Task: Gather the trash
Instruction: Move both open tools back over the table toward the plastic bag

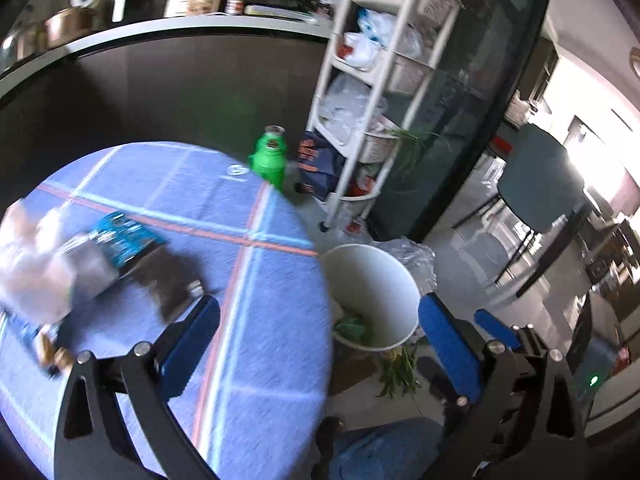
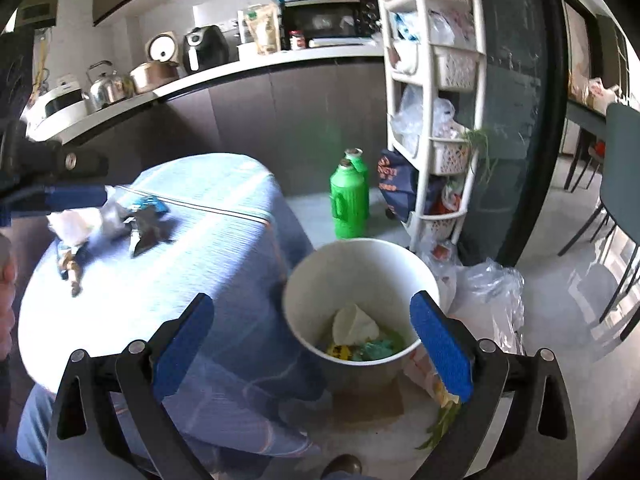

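A white trash bin [image 2: 360,280] stands on the floor beside a round table with a blue cloth [image 2: 180,272]; it holds crumpled white paper [image 2: 354,322] and coloured wrappers. My right gripper [image 2: 312,344] is open and empty above the bin. On the table lie a blue wrapper [image 1: 124,236], a dark wrapper [image 1: 168,284] and crumpled white tissue [image 1: 36,264]. My left gripper [image 1: 320,340] is open and empty over the table's right edge, with the bin [image 1: 372,280] between its fingers. In the right wrist view the left gripper [image 2: 60,196] hovers by the tissue [image 2: 80,220].
A green thermos [image 2: 349,200] stands on the floor behind the bin. A white shelf rack [image 2: 436,92] with bags stands to the right. A clear plastic bag [image 2: 492,292] and green vegetable scraps [image 2: 440,424] lie by the bin. A counter with appliances [image 2: 200,64] runs behind.
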